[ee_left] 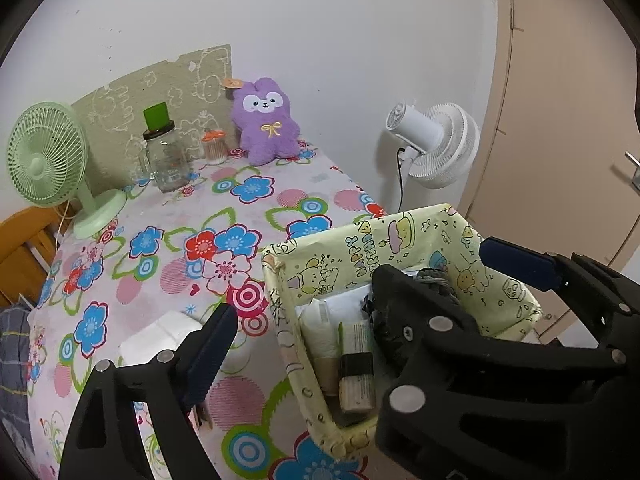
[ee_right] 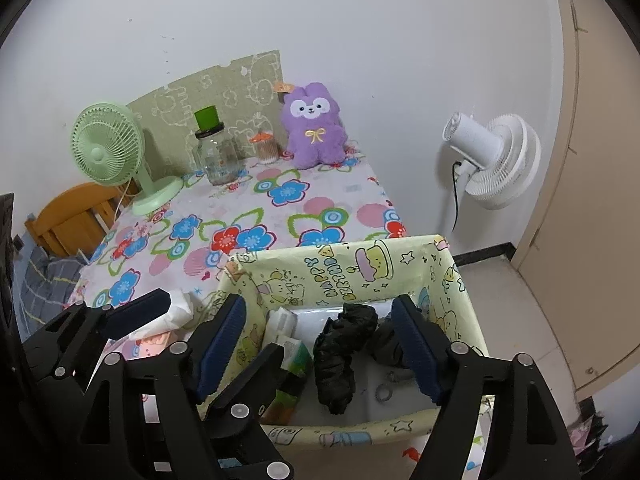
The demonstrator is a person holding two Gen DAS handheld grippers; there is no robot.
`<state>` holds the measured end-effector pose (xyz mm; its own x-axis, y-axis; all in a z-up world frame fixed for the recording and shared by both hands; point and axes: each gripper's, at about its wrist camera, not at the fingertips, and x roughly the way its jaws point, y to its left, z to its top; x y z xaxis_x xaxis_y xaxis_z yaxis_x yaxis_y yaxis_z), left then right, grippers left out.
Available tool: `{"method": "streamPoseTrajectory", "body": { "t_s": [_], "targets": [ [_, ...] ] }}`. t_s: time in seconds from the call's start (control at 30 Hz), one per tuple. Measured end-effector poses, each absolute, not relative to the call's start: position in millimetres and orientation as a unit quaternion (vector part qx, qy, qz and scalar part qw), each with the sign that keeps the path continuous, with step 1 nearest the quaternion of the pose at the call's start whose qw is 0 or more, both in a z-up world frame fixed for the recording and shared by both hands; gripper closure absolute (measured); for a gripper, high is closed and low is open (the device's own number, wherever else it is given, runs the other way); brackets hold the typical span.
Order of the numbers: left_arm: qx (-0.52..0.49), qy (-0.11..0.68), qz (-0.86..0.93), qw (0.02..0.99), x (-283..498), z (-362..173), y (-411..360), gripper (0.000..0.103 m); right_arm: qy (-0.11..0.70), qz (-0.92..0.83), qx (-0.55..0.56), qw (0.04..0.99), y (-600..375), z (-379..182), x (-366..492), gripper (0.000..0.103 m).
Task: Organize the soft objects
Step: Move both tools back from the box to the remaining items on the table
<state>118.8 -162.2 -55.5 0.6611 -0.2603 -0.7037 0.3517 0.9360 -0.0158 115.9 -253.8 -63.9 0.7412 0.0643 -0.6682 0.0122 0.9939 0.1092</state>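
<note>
A yellow cartoon-print basket (ee_left: 404,240) (ee_right: 344,268) stands at the near right corner of the floral table (ee_left: 256,200). In it lie a crumpled black soft item (ee_right: 340,348), white packs (ee_left: 320,332) and something grey (ee_left: 436,280). My right gripper (ee_right: 318,308) hangs open over the basket, its pads either side of the black item without touching it. My left gripper (ee_left: 360,280) is open too, one finger (ee_left: 212,344) over a white tissue pack (ee_left: 160,336) (ee_right: 176,312) on the table, the other over the basket. A purple plush (ee_left: 266,120) (ee_right: 314,128) sits against the far wall.
At the back stand a green desk fan (ee_left: 44,156), a glass jar with a green lid (ee_left: 164,152) and a small swab jar (ee_left: 214,146). A white fan (ee_left: 436,144) and a beige door (ee_left: 560,120) are on the right, a wooden chair (ee_left: 20,248) on the left.
</note>
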Motion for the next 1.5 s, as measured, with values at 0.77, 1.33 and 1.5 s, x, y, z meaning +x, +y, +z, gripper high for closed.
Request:
{"method": "streamPoseTrajectory", "body": {
  "t_s": [0.77, 1.33, 1.5],
  "targets": [
    [0.040, 0.337, -0.121, 0.933, 81, -32, -94, 0.000, 0.319, 0.043, 0.016, 0.947, -186, -34, 81, 0.016],
    [0.020, 0.341, -0.101, 0.934, 77, -34, -37, 0.004, 0.318, 0.062, -0.004, 0.946, -131, -31, 80, 0.016],
    [0.020, 0.341, -0.090, 0.935, 79, -35, -23, 0.004, 0.322, 0.073, -0.005, 0.944, -117, -33, 84, 0.016]
  ]
}}
